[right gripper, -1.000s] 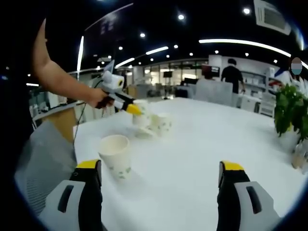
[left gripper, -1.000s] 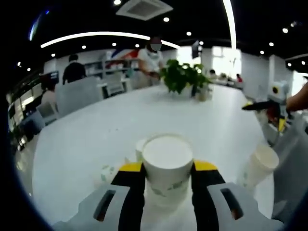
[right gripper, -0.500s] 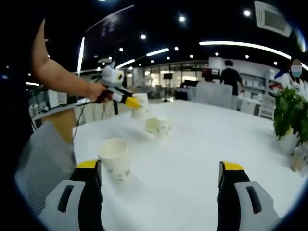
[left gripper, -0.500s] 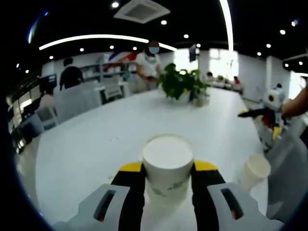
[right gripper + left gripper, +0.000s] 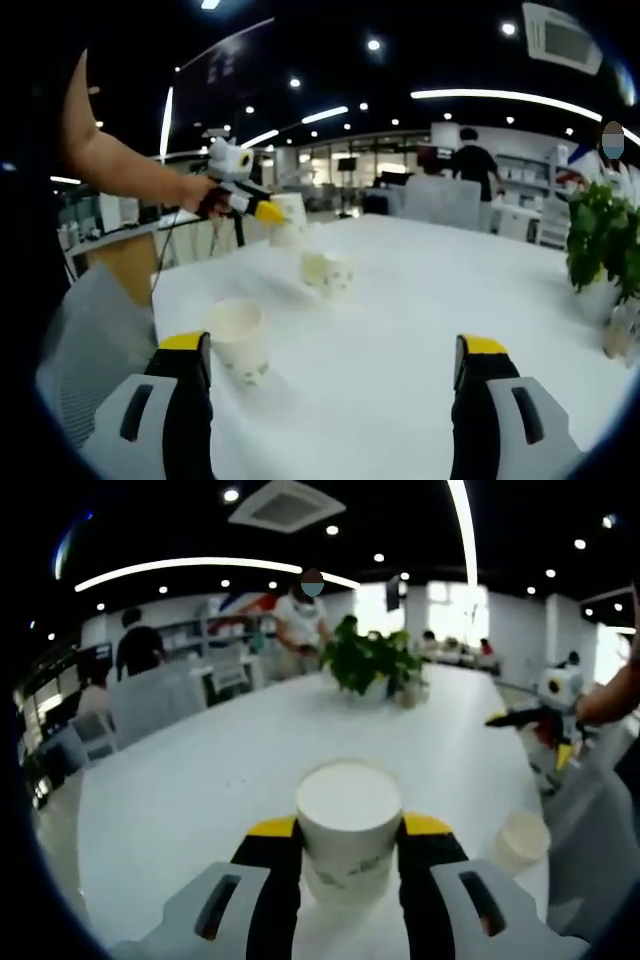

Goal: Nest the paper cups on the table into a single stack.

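My left gripper [image 5: 349, 827] is shut on a white paper cup [image 5: 349, 798] with a green print, its open mouth facing the camera. In the right gripper view that left gripper [image 5: 266, 211] holds the cup [image 5: 289, 218] raised above the table at the far left. Below and to the right of it a paper cup [image 5: 327, 270] stands on the white table [image 5: 420, 300]. Another paper cup [image 5: 238, 341] stands close to the left jaw of my right gripper [image 5: 333, 345], which is open and holds nothing. That cup [image 5: 521, 840] also stands near the table edge in the left gripper view.
A potted plant [image 5: 370, 660] stands at the table's far side, and the same plant [image 5: 603, 235] is at the right edge of the right gripper view. Chairs and people are beyond the table. My right gripper [image 5: 528, 740] hovers at the right.
The left gripper has lifted its cup up and away from the cup on the table. The right gripper has stayed open and nearly still.
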